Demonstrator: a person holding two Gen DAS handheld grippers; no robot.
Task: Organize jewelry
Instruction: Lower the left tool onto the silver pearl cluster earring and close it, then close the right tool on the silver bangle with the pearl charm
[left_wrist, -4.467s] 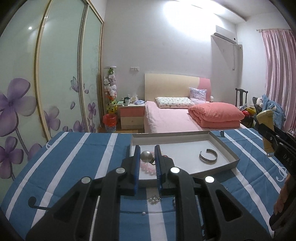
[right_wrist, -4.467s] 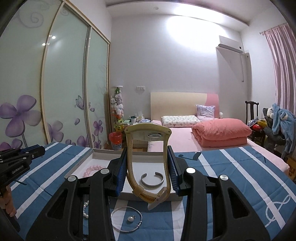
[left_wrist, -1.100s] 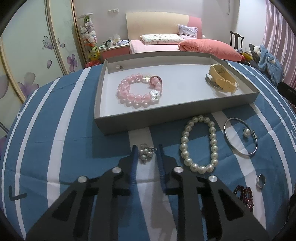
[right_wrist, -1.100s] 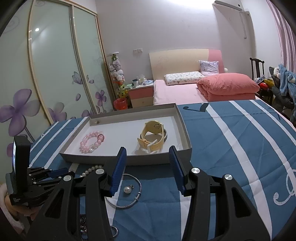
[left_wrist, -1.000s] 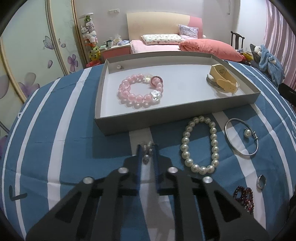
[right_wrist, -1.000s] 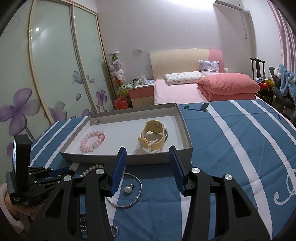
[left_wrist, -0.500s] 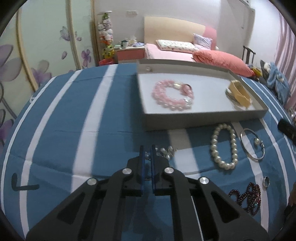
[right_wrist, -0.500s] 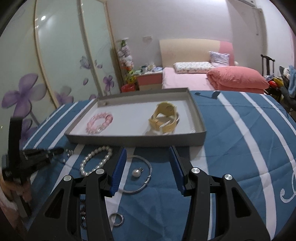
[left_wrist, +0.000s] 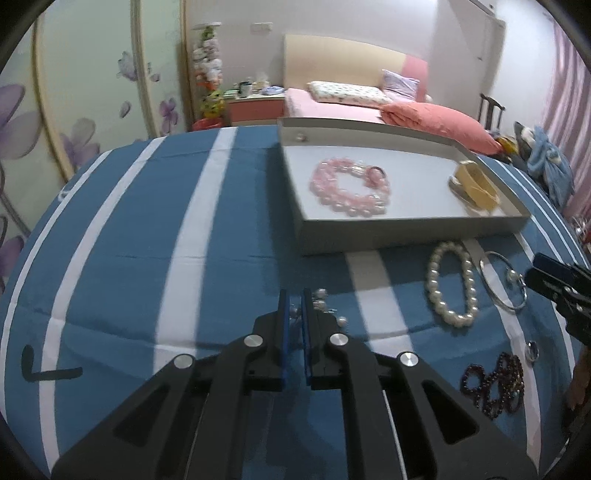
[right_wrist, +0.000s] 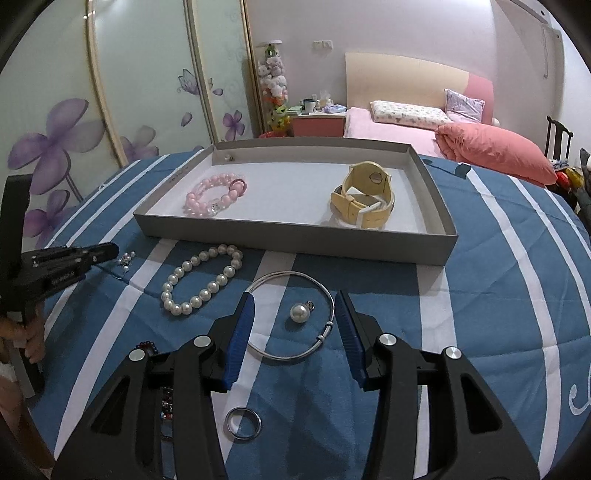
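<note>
A grey tray (right_wrist: 295, 242) holds a pink bead bracelet (right_wrist: 214, 195), a yellow watch (right_wrist: 364, 199) and a small stud (right_wrist: 229, 157). My left gripper (left_wrist: 294, 301) is shut on a small pearl cluster piece (left_wrist: 320, 300), low over the cloth; this piece also shows in the right wrist view (right_wrist: 125, 260). My right gripper (right_wrist: 293, 306) is open and empty, its fingers either side of a silver bangle with a pearl charm (right_wrist: 298, 313). A white pearl bracelet (right_wrist: 203, 278) lies left of the bangle.
A silver ring (right_wrist: 243, 422) and dark red beads (left_wrist: 496, 384) lie on the blue striped cloth near the front edge. A bed and a wardrobe stand behind the table.
My left gripper has closed on the pearl cluster and drawn it left, away from the tray. My right gripper has come down over the silver bangle, still open.
</note>
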